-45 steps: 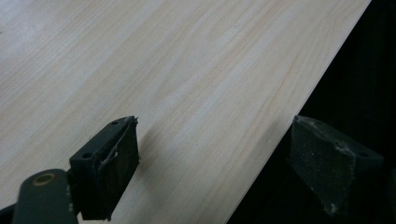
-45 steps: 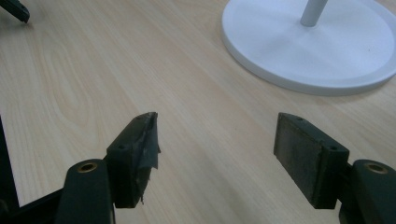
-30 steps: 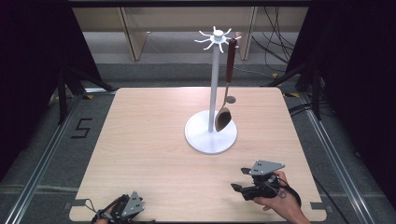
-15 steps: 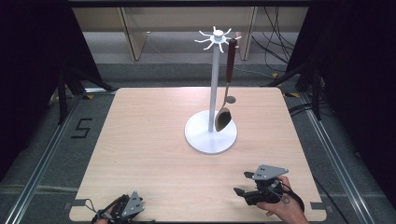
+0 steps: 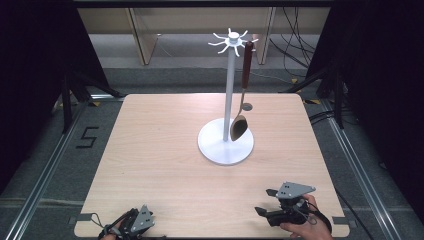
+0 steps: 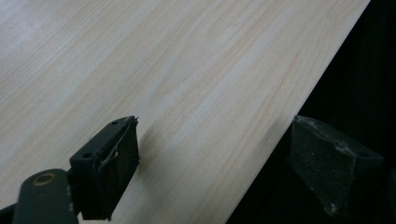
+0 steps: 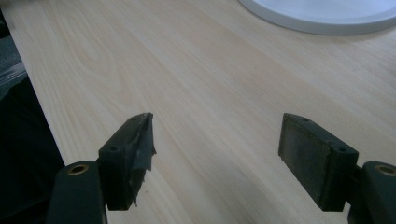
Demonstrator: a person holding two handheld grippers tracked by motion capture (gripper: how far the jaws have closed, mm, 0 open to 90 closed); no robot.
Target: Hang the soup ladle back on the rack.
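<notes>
Right gripper sits low at the table's near edge, well short of the white stand, jaws just opening wide, nothing between them. Left gripper rests at the near left edge, jaws apart, empty. The spoon hangs from the stand's top hook.
</notes>
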